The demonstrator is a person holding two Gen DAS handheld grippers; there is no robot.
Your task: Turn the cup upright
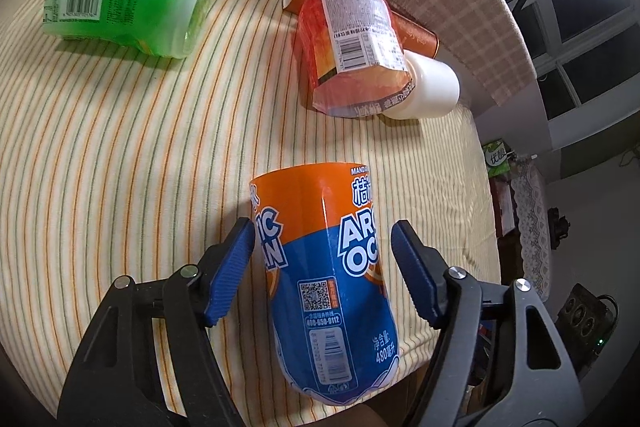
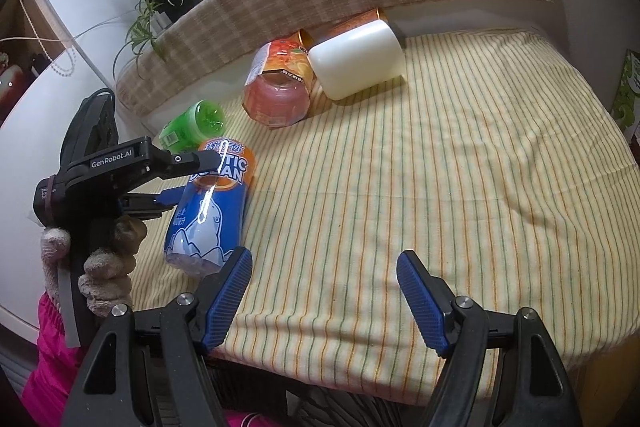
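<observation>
left gripper (image 1: 322,259) spread wide around the arctic ocean cup (image 1: 328,291) lying on the striped table (image 1: 120,155); right gripper (image 2: 324,291) wide, empty; uneven closure could roll the slick cup away.

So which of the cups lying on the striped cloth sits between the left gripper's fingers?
The orange-and-blue Arctic Ocean plastic cup, straddled by the open left gripper. The green cup, peach-labelled cup and white cup lie farther off.
</observation>
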